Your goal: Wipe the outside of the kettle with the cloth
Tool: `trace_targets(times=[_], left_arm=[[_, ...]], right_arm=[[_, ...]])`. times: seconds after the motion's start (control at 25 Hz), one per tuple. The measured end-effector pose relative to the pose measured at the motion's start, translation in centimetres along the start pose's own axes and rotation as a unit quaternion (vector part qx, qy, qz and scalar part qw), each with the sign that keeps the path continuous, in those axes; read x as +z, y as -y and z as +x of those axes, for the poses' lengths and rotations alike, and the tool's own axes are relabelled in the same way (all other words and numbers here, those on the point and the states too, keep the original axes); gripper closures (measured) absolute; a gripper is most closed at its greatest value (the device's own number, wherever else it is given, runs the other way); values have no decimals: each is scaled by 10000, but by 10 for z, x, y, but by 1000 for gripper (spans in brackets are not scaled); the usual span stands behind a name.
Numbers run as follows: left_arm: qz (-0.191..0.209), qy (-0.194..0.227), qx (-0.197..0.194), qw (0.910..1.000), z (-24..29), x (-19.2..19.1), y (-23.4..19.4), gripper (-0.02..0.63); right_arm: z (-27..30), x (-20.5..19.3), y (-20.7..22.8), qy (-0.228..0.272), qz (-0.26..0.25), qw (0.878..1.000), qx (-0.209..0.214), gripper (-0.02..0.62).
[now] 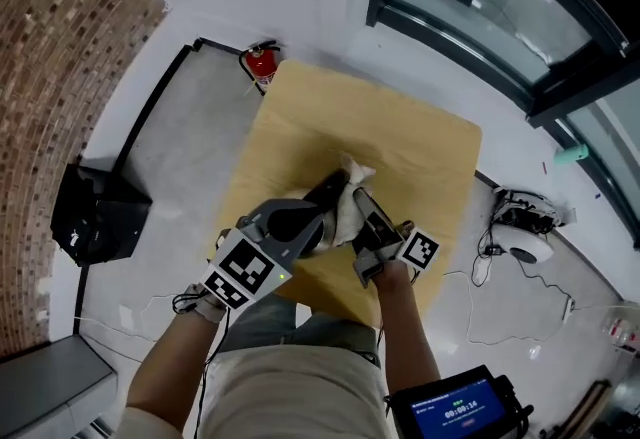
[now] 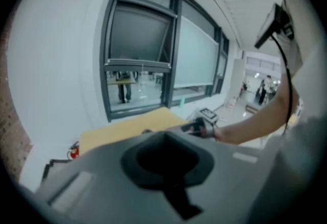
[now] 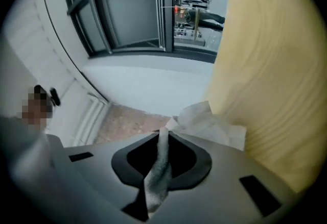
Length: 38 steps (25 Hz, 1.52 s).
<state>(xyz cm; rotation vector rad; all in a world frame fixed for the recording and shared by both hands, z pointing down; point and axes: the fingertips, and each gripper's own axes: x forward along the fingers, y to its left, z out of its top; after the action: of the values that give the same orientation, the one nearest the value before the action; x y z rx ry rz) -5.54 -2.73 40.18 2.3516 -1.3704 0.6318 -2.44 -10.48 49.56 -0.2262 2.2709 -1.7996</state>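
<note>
Two grippers crowd the kettle [image 1: 323, 193]: your right gripper [image 3: 162, 136] pinches the white cloth [image 3: 212, 125] at its 3 o'clock; whether your left gripper [image 1: 290, 227], at 8 o'clock, is spread or pressed together, I cannot tell.

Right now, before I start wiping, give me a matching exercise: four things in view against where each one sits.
Things:
1. white cloth
2. red fire extinguisher
3. black box
4. dark kettle

Places:
A. on the floor by the table's far corner
B. over the light wooden table, cloth against it
C. clamped in the right gripper
D. on the floor left of the table

Pairs: 1-C, 2-A, 3-D, 4-B
</note>
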Motion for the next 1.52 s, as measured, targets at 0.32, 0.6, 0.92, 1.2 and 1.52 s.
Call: trace_targets(times=[0.32, 0.6, 0.92, 1.2, 1.52], left_arm=[[-3503, 2533, 801, 8982, -131, -69, -100, 606], [-4714, 2269, 805, 8484, -135, -189, -66, 606], [-4903, 2180, 315, 8432, -124, -213, -33, 606], [-5158, 2325, 157, 8244, -127, -221, -38, 606], [-5321, 1994, 406, 8219, -149, -266, -58, 606]], right_arm=[[46, -52, -159, -1758, -4105, 8946, -142, 545], [39, -203, -149, -4868, -6399, 5938, 305, 545], [11, -272, -93, -5731, -6285, 5259, -19, 552], [24, -337, -141, -4587, -6907, 5506, 962, 552], [65, -314, -13, -4514, -7010, 5346, -1380, 552]])
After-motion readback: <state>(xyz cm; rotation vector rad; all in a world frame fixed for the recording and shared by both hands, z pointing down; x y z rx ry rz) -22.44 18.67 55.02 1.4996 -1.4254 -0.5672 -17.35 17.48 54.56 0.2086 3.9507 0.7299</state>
